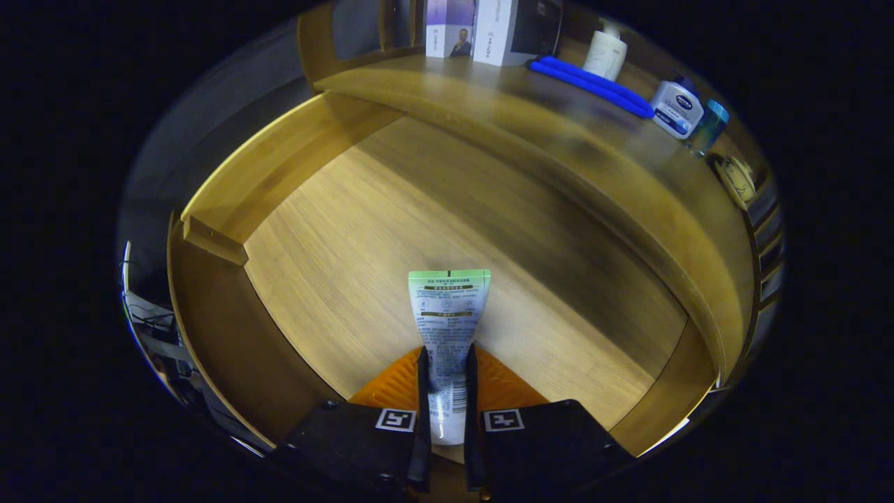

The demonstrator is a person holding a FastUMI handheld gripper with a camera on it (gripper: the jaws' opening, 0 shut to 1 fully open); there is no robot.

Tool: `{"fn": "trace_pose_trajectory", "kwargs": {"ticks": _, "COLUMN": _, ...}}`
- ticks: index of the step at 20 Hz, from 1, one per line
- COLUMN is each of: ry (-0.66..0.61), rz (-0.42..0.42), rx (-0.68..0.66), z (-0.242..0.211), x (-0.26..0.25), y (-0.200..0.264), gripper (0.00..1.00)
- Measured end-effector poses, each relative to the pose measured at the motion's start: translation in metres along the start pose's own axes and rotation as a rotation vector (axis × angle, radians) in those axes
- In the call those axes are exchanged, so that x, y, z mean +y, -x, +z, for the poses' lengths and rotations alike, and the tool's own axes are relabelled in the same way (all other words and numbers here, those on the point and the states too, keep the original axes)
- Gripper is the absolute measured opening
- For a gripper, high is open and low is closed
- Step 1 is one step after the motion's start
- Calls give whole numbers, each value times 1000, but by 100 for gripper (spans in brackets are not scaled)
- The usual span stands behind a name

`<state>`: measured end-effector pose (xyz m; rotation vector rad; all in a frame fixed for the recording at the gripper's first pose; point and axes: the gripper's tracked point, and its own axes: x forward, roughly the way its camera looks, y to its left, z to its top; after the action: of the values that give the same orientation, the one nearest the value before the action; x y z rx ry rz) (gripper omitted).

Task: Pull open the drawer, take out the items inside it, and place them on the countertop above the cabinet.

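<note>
An open wooden drawer spreads out below the gripper, its pale bare floor lit from above. At the far left stands the drawer's side wall, a plain wooden board running away from the viewer toward the cabinet.

In the middle, the gripper points down into the drawer. Its jaws are closed in on a white squeeze tube and pinch it from both sides. The tube runs straight ahead between the jaws, its flat crimped end with a green band reaching out beyond the fingertips over the drawer floor. Small print covers its face; it is too fine to make out.

Beyond the drawer, the wooden worktop curves across from upper left to right. On it, near the middle, stand two boxes side by side against the back. To their right lies a long blue strip flat on the wood, with a white pump bottle just behind it. Further right sits a white bottle with a dark blue label, and beside it a small clear blue bottle. At the far right edge lies a pale round object, too blurred to identify.
</note>
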<state>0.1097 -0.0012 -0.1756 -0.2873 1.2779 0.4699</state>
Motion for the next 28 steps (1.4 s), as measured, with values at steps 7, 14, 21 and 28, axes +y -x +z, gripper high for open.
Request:
{"fn": "trace_pose_trajectory", "kwargs": {"ticks": 7, "ry": -13, "rz": 42, "rx": -135, "z": 28, "x": 11, "y": 41, "gripper": 21}}
{"fn": "trace_pose_trajectory", "kwargs": {"ticks": 14, "ry": -103, "rz": 56, "rx": -275, "z": 68, "x": 2, "y": 78, "gripper": 21}}
{"fn": "trace_pose_trajectory", "kwargs": {"ticks": 21, "ry": -336, "rz": 92, "rx": -364, "z": 113, "x": -28, "y": 89, "gripper": 21}}
{"fn": "trace_pose_trajectory", "kwargs": {"ticks": 28, "ry": -543, "rz": 103, "rx": -421, "z": 154, "x": -61, "y": 87, "gripper": 21}}
